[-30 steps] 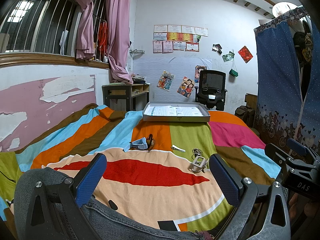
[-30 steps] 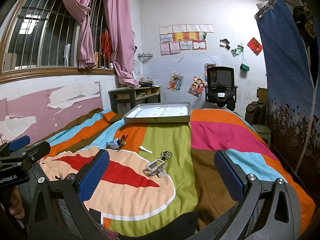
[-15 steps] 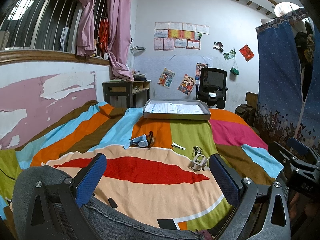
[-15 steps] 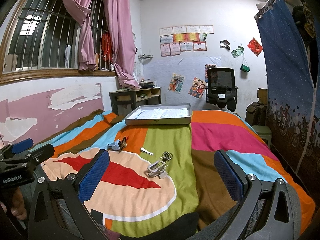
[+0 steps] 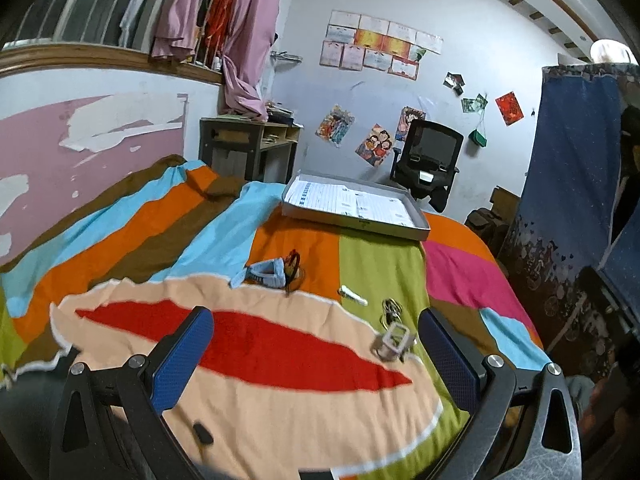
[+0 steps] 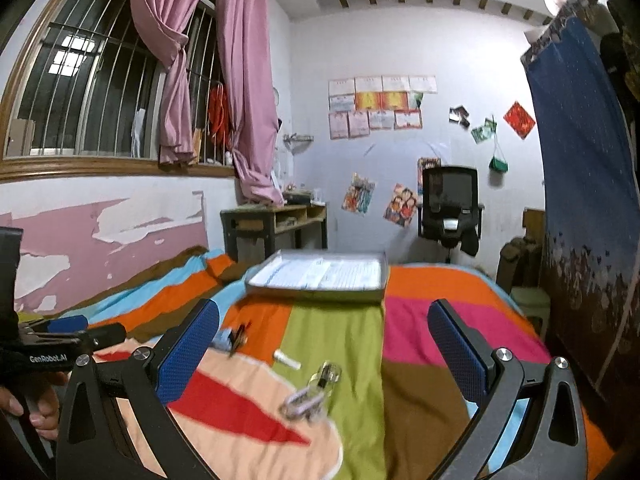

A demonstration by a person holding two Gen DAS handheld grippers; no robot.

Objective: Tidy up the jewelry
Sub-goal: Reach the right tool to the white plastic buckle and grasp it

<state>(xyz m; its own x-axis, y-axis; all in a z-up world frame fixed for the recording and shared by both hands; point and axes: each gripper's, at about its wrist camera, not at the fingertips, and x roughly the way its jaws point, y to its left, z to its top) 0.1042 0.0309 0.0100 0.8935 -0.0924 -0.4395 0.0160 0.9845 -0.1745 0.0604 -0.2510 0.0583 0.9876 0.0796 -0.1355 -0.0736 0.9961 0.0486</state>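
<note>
Striped bedspread [image 5: 168, 236] covers the bed, with a grey tray [image 5: 354, 208] at its far end. Nearer lie a hair clip [image 5: 353, 295], a keyring [image 5: 391, 307] and what may be a blurred clear clasp [image 5: 394, 342]. Left hand-held gripper [image 5: 316, 356] and right hand-held gripper [image 6: 324, 354] both hover spread wide, empty.

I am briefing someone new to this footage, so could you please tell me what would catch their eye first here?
The bedspread with its bold colour blocks fills the foreground. A few small pieces lie scattered mid-bed: a pale blue hair tie, a white hair clip and a clear hair claw by a small ring. A shallow grey box lies beyond them, and both the left hand-held gripper and the right hand-held gripper are open and empty.
</note>
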